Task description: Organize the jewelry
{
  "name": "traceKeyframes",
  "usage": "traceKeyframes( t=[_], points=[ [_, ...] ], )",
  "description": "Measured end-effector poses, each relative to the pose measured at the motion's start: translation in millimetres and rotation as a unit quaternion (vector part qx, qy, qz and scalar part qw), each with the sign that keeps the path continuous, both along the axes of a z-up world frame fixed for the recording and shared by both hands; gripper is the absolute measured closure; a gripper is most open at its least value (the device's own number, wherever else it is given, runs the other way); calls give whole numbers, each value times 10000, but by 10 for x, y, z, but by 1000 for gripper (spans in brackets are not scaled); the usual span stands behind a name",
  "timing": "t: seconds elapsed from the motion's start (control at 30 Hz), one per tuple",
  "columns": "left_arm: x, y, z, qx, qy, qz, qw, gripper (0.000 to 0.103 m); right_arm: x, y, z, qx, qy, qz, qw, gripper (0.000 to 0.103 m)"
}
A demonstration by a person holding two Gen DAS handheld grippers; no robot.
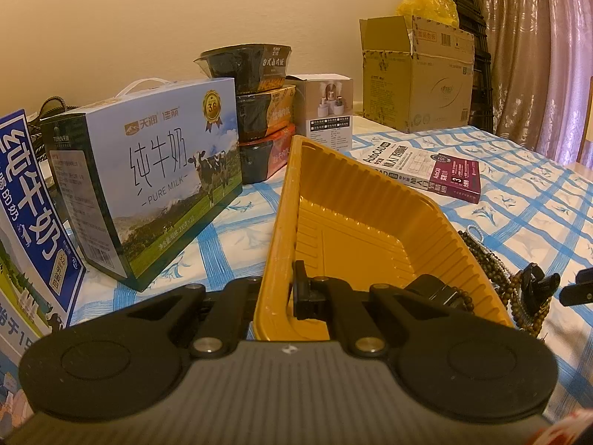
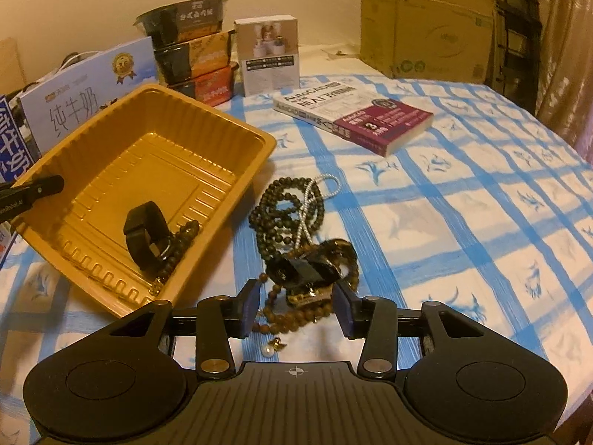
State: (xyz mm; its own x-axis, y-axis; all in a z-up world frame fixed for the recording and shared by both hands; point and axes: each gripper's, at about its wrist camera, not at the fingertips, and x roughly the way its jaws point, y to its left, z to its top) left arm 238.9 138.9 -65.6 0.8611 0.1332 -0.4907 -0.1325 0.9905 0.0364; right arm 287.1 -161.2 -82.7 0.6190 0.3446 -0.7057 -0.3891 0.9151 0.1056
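While the left gripper pinches the near wall of the ribbed yellow plastic tray, tilting it off the blue-and-white checked tablecloth, the right gripper hangs with its jaws spread wide and holds nothing. Just ahead of its fingertips lies a tangled heap of jewelry: dark green bead strands, a silver chain, brown wooden beads and a black-banded watch. A small pearl earring sits below, between the fingers. Inside the tray, ahead-left, rest a black wristband and a beaded bracelet.
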Motion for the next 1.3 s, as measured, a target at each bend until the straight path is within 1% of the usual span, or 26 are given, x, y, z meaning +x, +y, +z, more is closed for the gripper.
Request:
traceKeyframes(
  t=[0.13, 0.23, 0.4, 0.47, 0.5, 0.57, 0.7, 0.77, 0.83, 0.93, 1.0, 1.13, 1.3],
  points=[
    [-2, 1, 0, 1, -1, -1, 10000, 99, 56, 136, -44, -297, -190, 114, 9993, 58],
    [-1, 0, 0, 2, -2, -7, 10000, 99, 89, 253, -116, -649, -358, 223, 9970, 58],
    [6, -1, 12, 16, 3, -12, 10000, 99, 99, 378, -271, -1241, -665, 436, 9891, 59],
    [6, -1, 15, 15, -3, -18, 10000, 99, 92, 386, -320, -1376, -756, 495, 9864, 59],
    [7, -1, 15, 20, -4, -17, 10000, 99, 90, 378, -336, -1392, -793, 503, 9858, 61],
    [9, 1, 18, 5, -1, -6, 10000, 99, 86, 356, -354, -1364, -841, 561, 9855, 80],
    [16, 4, 21, -5, -1, -7, 10000, 99, 87, 310, -349, -1317, -949, 557, 9852, 83],
    [17, 7, 22, -13, -2, -13, 10000, 99, 104, 257, -311, -1176, -947, 446, 9875, 83],
    [18, 7, 19, -7, -7, -14, 10000, 99, 145, 157, -252, -889, -848, 259, 9921, 83],
    [15, 8, 19, -19, -12, -7, 10000, 99, 182, 21, -78, -458, -734, 38, 9962, 83],
    [15, 9, 17, -14, -12, -5, 10000, 99, 185, -27, 83, -202, -735, -15, 9971, 83],
    [14, 8, 15, -17, -8, 8, 10000, 99, 153, 1, 367, 346, -762, 111, 9964, 83],
    [9, 14, 10, -28, -5, 14, 10000, 99, 123, 244, 535, 1043, -469, 564, 9918, 83]
  ],
)
